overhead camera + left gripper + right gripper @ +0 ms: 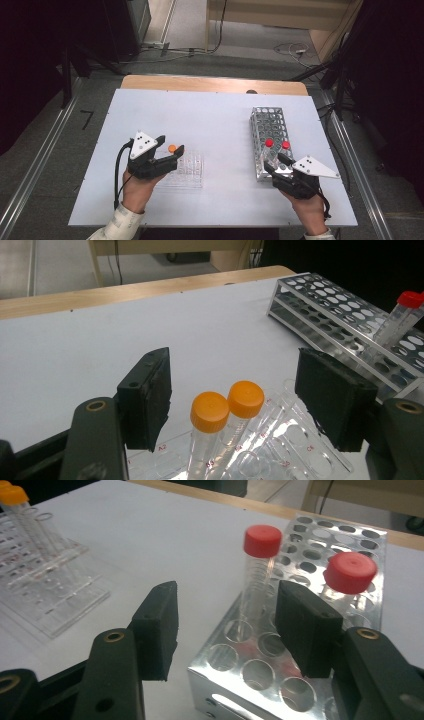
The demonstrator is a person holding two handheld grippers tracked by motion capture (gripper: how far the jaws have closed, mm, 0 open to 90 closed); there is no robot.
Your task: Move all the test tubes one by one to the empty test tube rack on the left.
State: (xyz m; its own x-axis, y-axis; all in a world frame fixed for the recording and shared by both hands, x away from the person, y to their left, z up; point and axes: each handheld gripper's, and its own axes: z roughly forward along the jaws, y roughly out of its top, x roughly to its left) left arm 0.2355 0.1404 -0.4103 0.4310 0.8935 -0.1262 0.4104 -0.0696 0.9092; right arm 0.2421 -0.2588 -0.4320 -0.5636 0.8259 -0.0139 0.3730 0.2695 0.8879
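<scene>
The left hand-held gripper (171,145) is hovering over the near left part of the white worktop (215,115), its jaws standing spread with nothing pressed between them. In the left gripper view, two orange-capped tubes (227,407) are standing side by side in the clear plastic rack (280,450), their caps touching, and both are sitting in the gap between the two black pads (150,395) without either pad touching them. From the high view, an orange cap (172,148) is showing just between the jaw tips, at the far left corner of the clear plastic rack (190,170).

The right hand-held gripper (274,161) is resting at the near end of the metal rack (265,125), which is lying lengthwise on the right side of the worktop. Its jaws are also standing apart and are pinching nothing. In the right gripper view, two red-capped tubes (260,570) are standing upright in holes of the metal rack (250,675), one just beyond the gap between the pads, the other partly hidden behind the right-hand pad. In the high view their red caps (269,143) are showing side by side just ahead of the jaw tips.

The two racks are sitting well apart, with bare worktop between them. A person's hand (135,192) is gripping the left tool from below.
</scene>
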